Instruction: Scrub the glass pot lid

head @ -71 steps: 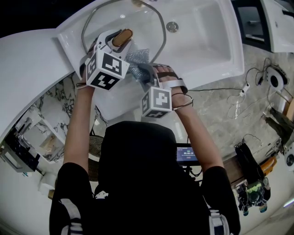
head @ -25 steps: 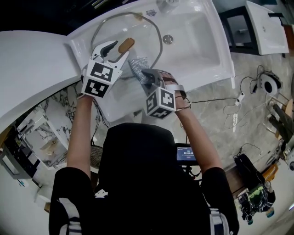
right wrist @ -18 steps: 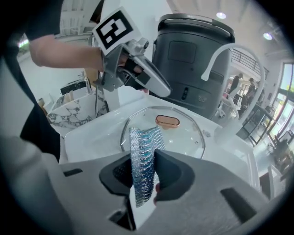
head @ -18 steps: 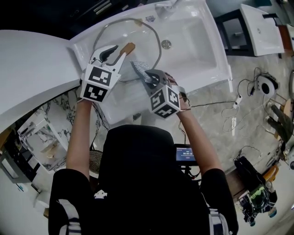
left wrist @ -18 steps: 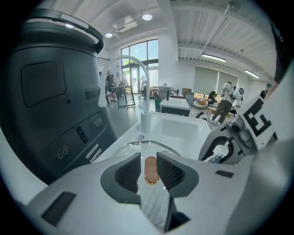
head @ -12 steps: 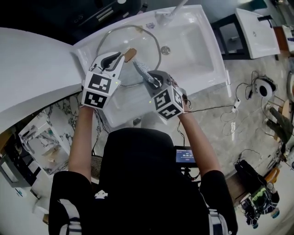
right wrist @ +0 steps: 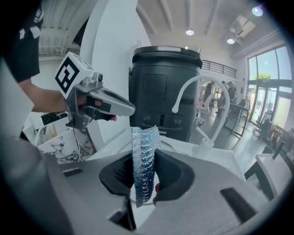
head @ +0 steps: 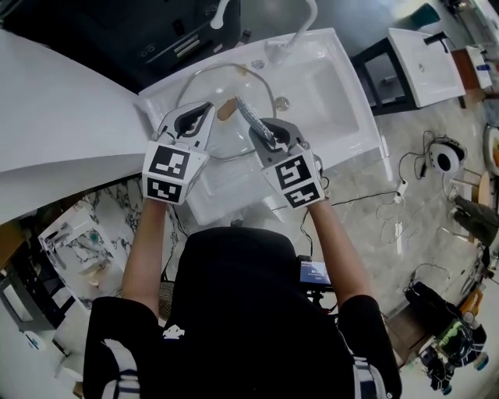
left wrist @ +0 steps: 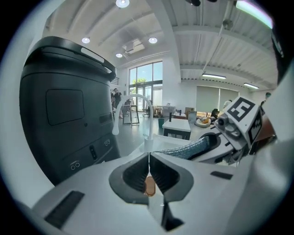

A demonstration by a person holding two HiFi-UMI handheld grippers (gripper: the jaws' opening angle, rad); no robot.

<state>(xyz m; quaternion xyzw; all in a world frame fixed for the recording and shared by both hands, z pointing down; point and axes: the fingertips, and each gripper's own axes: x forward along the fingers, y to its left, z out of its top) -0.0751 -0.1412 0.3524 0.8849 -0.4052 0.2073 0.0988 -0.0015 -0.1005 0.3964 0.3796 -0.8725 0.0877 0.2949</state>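
The glass pot lid (head: pixel 231 84) lies in the left part of the white sink (head: pixel 343 105), its brown wooden knob (head: pixel 227 108) up. My left gripper (head: pixel 205 109) hovers just left of the knob, shut, with nothing seen between its pads. In the left gripper view a sliver of the knob (left wrist: pixel 149 185) shows below the closed left gripper (left wrist: pixel 149 158). My right gripper (head: pixel 267 134) is shut on a silvery-blue mesh scrubber (head: pixel 251 118), held edge-up over the lid's near right rim. The scrubber (right wrist: pixel 144 160) stands upright in the right gripper (right wrist: pixel 143 158).
A white faucet (head: pixel 301 23) rises behind the sink. A big black drum-like unit (head: pixel 168 35) stands at the back left, and a white counter (head: pixel 54 132) runs off to the left. A second white basin (head: pixel 421 54) and floor cables (head: pixel 405 195) lie to the right.
The left jaws, open beside the knob a second ago, have closed. Both grippers have drawn nearer together over the lid, and the scrubber has turned more edge-on.
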